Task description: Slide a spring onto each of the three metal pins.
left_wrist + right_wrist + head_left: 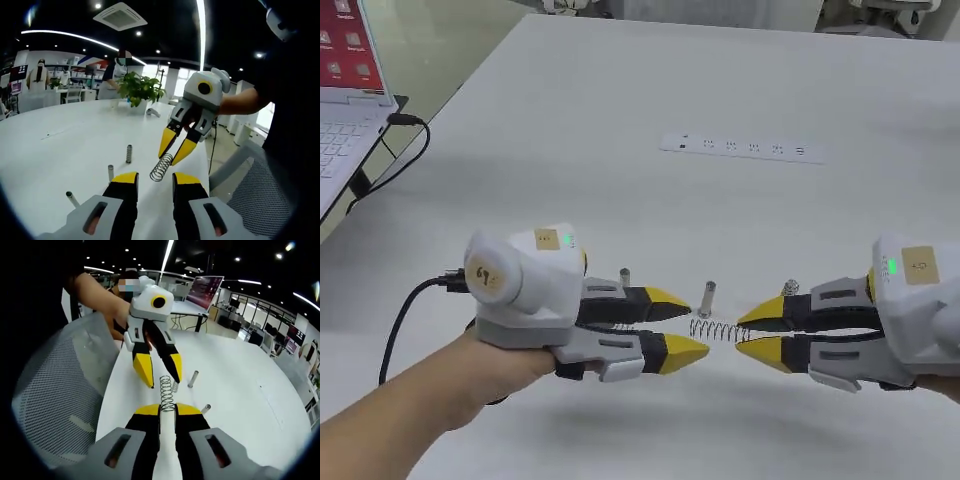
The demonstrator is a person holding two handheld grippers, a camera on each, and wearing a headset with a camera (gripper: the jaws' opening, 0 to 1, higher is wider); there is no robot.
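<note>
A loose coil spring (713, 329) hangs level above the white table, and my right gripper (748, 332) is shut on its right end. The same spring (167, 392) rises from between that gripper's yellow tips (167, 410). My left gripper (688, 325) faces it from the left and stands open, its tips on either side of the spring's free end (157, 171) without touching it. Three short metal pins stand just behind: a bare one (625, 277), a bare middle one (707, 297), and the right one (790, 289), which appears to carry a spring.
A white power strip (745, 147) lies farther back on the table (620, 120). A laptop (340, 90) with a black cable (405, 150) sits at the far left edge. A mesh chair (60, 390) is beside the table.
</note>
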